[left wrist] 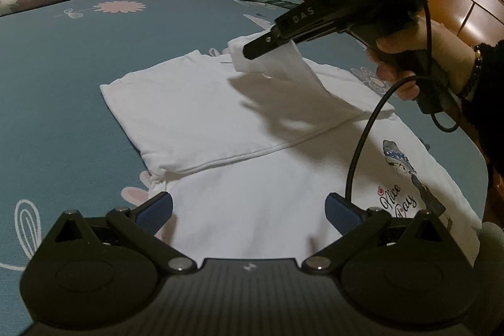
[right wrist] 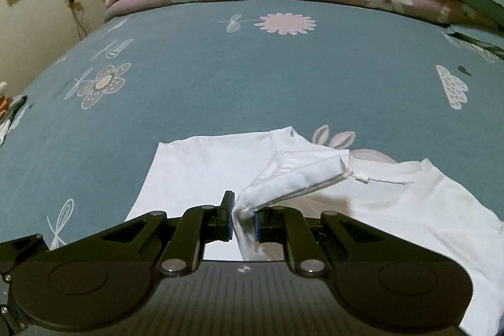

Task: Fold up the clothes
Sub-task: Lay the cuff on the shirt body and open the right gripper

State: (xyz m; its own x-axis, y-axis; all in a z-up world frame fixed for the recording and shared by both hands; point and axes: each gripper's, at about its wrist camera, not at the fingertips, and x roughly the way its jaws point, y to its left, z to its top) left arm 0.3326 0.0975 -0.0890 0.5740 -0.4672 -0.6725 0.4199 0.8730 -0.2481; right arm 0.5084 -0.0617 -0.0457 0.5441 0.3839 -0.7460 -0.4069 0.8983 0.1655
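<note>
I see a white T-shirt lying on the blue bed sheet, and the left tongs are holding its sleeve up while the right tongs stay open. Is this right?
Not quite: the sides are swapped. The right tongs are closed on the sleeve of the white T-shirt, as the right wrist view shows. The left tongs stay open over the shirt, holding nothing. The shirt does lie on the blue bed sheet.

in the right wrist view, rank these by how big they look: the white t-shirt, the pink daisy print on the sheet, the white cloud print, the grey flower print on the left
1. white t-shirt, far the largest, though it is also nearest the camera
2. and 3. grey flower print and pink daisy print look alike; the daisy lies farther off, so no ranking
4. white cloud print, smallest
</note>
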